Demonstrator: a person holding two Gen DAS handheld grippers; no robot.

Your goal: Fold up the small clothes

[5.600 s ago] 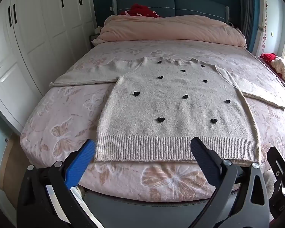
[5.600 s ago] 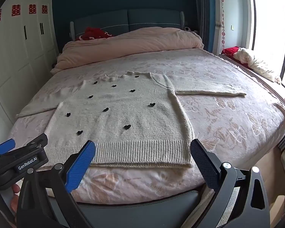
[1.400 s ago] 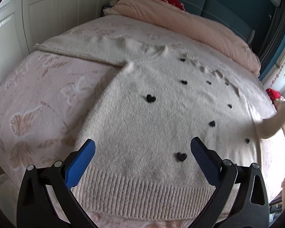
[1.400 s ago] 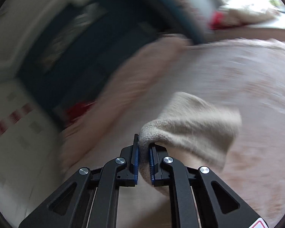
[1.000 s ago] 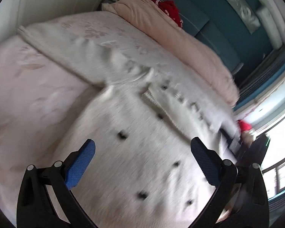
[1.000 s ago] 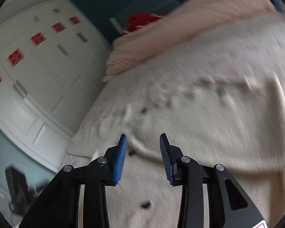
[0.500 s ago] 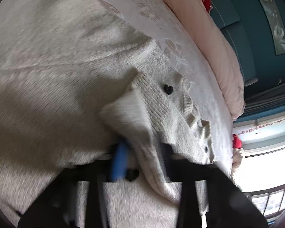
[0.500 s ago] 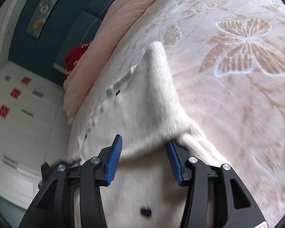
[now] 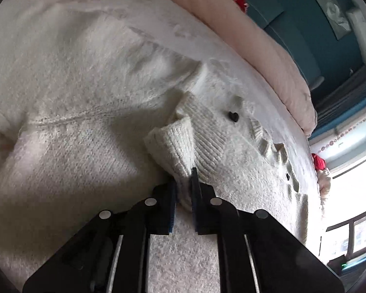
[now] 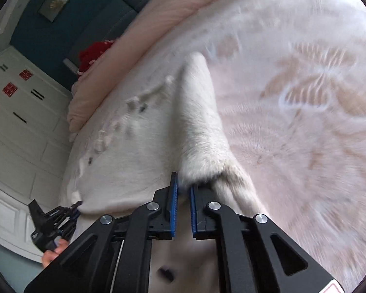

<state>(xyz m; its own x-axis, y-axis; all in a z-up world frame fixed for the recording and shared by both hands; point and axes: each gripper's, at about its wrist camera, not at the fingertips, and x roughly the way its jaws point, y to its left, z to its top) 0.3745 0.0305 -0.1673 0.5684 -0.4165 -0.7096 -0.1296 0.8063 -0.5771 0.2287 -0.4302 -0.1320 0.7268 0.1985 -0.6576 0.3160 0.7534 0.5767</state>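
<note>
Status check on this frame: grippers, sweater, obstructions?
Left gripper shut on sleeve cuff. Right gripper just closed on folded sweater edge. Nothing blocking on bedspread.

Both grippers now clamp the sweater (image 9: 90, 151): left gripper (image 9: 184, 183), wide open a sec ago, pinches the ribbed cuff (image 9: 173, 144); right gripper (image 10: 182, 185) just closed on the folded-in sleeve (image 10: 197, 127).

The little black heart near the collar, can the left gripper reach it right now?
Probably not yet. The left gripper is shut on the sweater's ribbed cuff, so it's busy. The black heart lies uncovered just beyond, nothing blocking it.
</note>
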